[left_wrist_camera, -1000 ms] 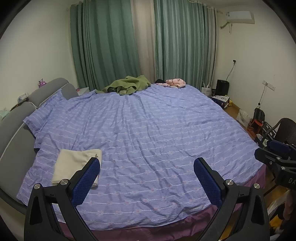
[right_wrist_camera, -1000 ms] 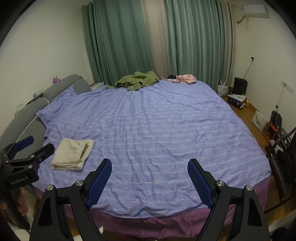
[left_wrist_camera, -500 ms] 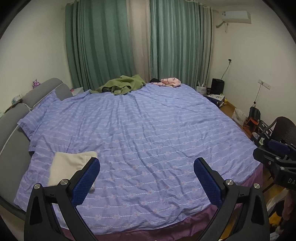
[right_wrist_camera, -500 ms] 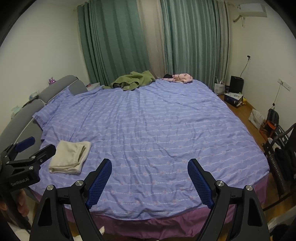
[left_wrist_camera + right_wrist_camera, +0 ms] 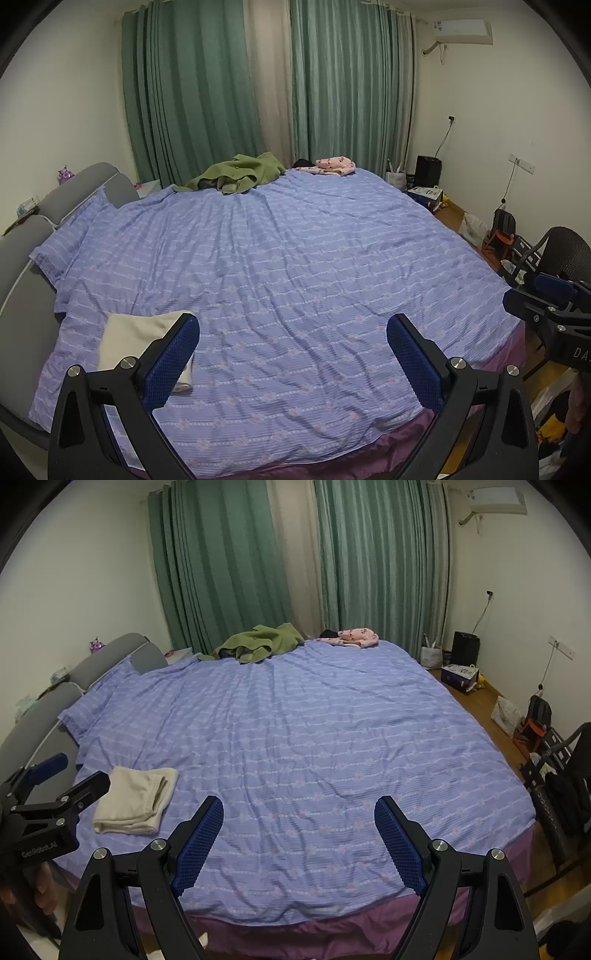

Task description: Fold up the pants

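**Kid:** So where are the pants [image 5: 135, 800]?

**Helper:** Look on the left side of the bed [image 5: 314, 731], near the edge. That cream bundle is the pants, I think. It looks folded up small already, with its open ends to the right.

**Kid:** Is anything holding them?

**Helper:** No. The left gripper [image 5: 293, 360] has its jaws wide apart with nothing between them. One jaw just hangs in front of the pants. It is not touching them, as far as I can tell.

**Kid:** And the right gripper [image 5: 299, 843]?

**Helper:** Same. Jaws wide apart, empty, over the bare sheet in the middle.

**Kid:** What makes a good job now?

**Helper:** If the fold needs fixing, come down slow on the left and pinch only the cream cloth, not the sheet. Keep the edges lined up. If it is fine, leave it flat and keep both grippers off it.

**Kid:** What about the green cloth [image 5: 258, 642] and the pink cloth [image 5: 352, 637]?

**Helper:** They are far back by the curtains [image 5: 221, 565]. Leave them.
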Available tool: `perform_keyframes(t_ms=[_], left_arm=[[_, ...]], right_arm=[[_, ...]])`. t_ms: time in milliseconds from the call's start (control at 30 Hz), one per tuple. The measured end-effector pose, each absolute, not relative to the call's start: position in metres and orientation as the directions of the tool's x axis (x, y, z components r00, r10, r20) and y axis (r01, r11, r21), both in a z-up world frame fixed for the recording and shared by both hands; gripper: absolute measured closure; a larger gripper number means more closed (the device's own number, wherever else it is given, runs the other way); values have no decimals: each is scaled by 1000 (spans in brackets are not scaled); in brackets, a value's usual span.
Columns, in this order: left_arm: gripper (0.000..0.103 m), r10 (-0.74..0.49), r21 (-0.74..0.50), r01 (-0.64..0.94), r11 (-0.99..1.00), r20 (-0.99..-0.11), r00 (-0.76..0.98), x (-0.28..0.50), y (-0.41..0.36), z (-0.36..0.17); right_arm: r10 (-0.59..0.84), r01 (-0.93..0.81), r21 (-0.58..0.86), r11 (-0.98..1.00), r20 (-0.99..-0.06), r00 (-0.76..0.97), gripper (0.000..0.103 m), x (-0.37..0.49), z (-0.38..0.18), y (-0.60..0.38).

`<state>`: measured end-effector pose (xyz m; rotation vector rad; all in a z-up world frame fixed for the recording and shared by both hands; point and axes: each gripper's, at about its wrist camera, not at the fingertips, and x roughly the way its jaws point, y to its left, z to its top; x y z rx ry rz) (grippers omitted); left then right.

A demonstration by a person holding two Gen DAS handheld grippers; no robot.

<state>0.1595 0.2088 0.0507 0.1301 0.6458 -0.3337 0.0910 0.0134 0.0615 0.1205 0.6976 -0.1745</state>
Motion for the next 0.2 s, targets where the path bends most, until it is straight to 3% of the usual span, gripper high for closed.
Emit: perform_keyframes(t_ms=[200], left_arm=[[0,-255,22,341,940,-618,744,166,212,50]], right_arm=[[-119,201,54,978,-648,753,18,95,60,16]])
